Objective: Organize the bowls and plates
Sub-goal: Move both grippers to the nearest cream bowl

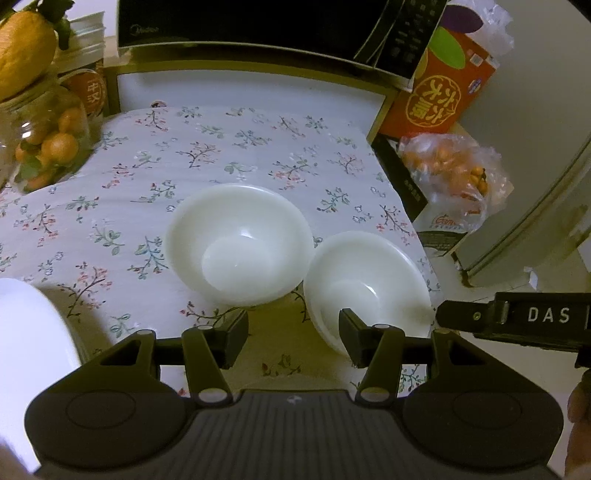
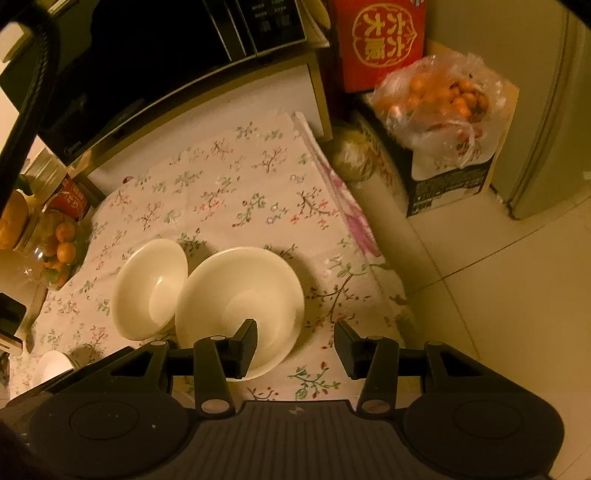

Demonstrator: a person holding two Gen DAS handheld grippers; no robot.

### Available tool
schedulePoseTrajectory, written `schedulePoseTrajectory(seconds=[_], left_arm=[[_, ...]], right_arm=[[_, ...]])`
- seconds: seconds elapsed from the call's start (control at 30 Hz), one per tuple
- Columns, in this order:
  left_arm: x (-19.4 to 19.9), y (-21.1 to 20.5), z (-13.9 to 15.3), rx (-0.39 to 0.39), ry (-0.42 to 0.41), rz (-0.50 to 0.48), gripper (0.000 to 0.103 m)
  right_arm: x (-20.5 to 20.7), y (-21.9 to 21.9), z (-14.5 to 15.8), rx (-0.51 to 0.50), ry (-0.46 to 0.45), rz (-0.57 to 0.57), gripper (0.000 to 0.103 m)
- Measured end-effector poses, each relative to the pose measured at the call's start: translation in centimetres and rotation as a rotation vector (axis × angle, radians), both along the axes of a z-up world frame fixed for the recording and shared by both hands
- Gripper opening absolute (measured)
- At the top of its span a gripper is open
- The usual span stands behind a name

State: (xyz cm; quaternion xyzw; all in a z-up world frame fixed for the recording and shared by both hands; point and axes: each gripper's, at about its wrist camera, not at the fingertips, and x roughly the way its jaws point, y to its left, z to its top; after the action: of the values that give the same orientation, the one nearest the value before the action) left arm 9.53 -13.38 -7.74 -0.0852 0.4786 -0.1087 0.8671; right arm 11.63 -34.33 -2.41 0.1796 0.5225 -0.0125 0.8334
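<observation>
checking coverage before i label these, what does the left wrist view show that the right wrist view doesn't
Only the left wrist view shows the right gripper from outside and a blurred white dish close at lower left. Only the right wrist view shows the tiled floor and a black cable. Both show the two white bowls side by side on the floral cloth, the microwave and the bagged oranges.

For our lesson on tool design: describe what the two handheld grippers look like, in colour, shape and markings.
Both are matte black. The left gripper has a ribbed centre body, round discs on either side, and linkage bars with pale rivets leading to blocky ribbed fingers. The right gripper is built alike; seen from the left view, its side bears white letters "DAS".
</observation>
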Motion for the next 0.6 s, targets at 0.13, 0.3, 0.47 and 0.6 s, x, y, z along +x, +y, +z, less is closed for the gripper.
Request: schedulePoseTrajectory(seconds=[0.13, 0.3, 0.47, 0.6], left_arm=[[0.4, -0.3, -0.3, 0.001, -0.001, -0.002, 0.05], [0.7, -0.7, -0.7, 0.001, 0.011, -0.007, 0.048], [0.8, -0.9, -0.8, 0.003, 0.013, -0.014, 0.046], [1.0, -0.9, -1.1, 0.003, 0.019, -0.015, 0.04]], right_arm=[[0.6, 0.0, -0.6, -0.009, 0.022, -0.008, 0.044], [0.8, -0.1, -0.9, -0.016, 0.035, -0.02, 0.044], [1.1, 0.2, -1.3, -0.009, 0.049, -0.013, 0.044], [1.4, 0.5, -1.8, -0.006, 0.065, -0.01, 0.044]])
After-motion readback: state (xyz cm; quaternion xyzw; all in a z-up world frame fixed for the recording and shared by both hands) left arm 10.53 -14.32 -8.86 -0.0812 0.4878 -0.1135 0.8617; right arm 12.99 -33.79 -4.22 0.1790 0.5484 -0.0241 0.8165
